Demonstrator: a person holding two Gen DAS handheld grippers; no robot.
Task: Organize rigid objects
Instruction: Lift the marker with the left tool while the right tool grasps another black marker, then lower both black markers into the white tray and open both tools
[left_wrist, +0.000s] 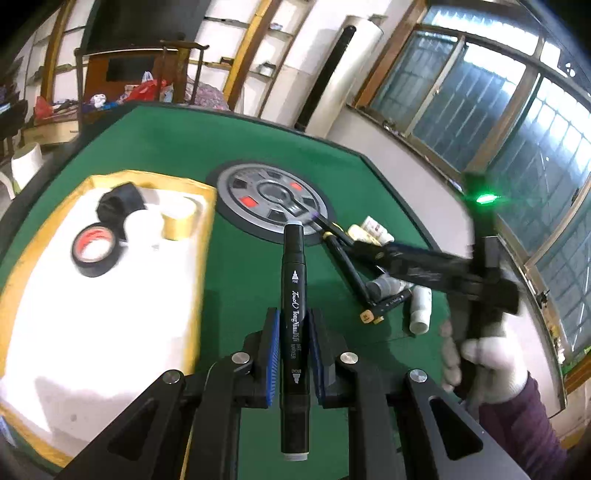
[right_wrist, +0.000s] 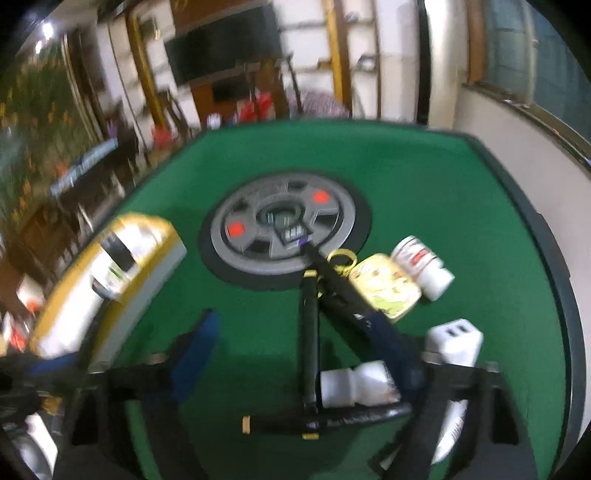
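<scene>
My left gripper (left_wrist: 293, 325) is shut on a black art marker (left_wrist: 294, 295), held lengthwise above the green table (left_wrist: 240, 147). A yellow-rimmed white tray (left_wrist: 110, 295) to its left holds a black tape roll (left_wrist: 94, 251), a gold tape roll (left_wrist: 179, 221) and a dark object (left_wrist: 120, 203). My right gripper (right_wrist: 295, 336) is open, low over a pile of black markers (right_wrist: 309, 332), a white bottle (right_wrist: 354, 384), a white charger (right_wrist: 456, 341), a yellow tin (right_wrist: 384, 288) and a red-labelled bottle (right_wrist: 421, 264). It also shows in the left wrist view (left_wrist: 424, 266), blurred.
A grey round panel (left_wrist: 271, 201) sits in the table's middle; it also shows in the right wrist view (right_wrist: 284, 229). The table's dark raised edge (right_wrist: 554, 258) runs along the right, near a wall with windows. A gloved hand (left_wrist: 484, 365) holds the right gripper's handle.
</scene>
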